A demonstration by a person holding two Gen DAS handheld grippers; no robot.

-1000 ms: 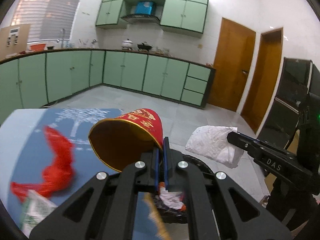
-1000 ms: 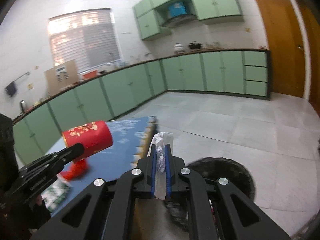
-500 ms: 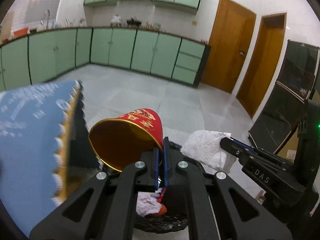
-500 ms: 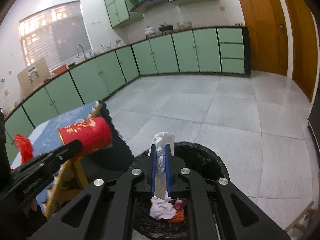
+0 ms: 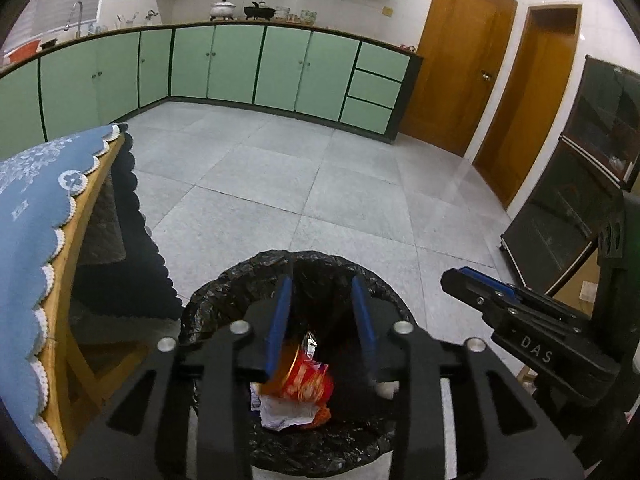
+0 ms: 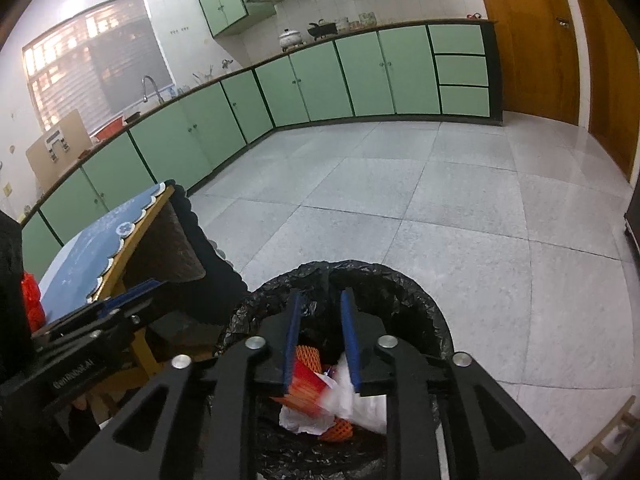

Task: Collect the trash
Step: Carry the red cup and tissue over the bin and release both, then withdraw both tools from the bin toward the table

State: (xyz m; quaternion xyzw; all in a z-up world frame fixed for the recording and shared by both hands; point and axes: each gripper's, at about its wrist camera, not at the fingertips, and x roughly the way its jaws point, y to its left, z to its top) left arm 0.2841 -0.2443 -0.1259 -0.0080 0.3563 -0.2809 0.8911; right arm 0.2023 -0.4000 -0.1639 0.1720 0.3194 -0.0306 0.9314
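A bin with a black liner [image 5: 224, 288] [image 6: 400, 288] stands on the floor right under both grippers. My left gripper [image 5: 322, 280] hangs over its mouth, jaws opening, with nothing between the blue pads. The red paper cup [image 5: 308, 380] [image 6: 306, 388] lies inside the bin on crumpled white paper [image 5: 284, 416]. My right gripper [image 6: 321, 294] [image 5: 480, 292] is also over the bin, jaws opening and empty. The white tissue [image 6: 360, 396] lies in the bin beside orange foam netting [image 6: 338, 434].
A table with a blue scalloped cloth [image 5: 32, 208] [image 6: 100, 240] stands left of the bin, with a red bag [image 6: 32, 304] on it. A dark cabinet [image 5: 580, 184] is at the right. Grey tiled floor [image 5: 320, 184] stretches ahead to green kitchen cupboards [image 5: 240, 68].
Both grippers came down from over the table to above the bin. The left jaws let go of the red cup and the right jaws let go of the tissue; both now lie in the bin.
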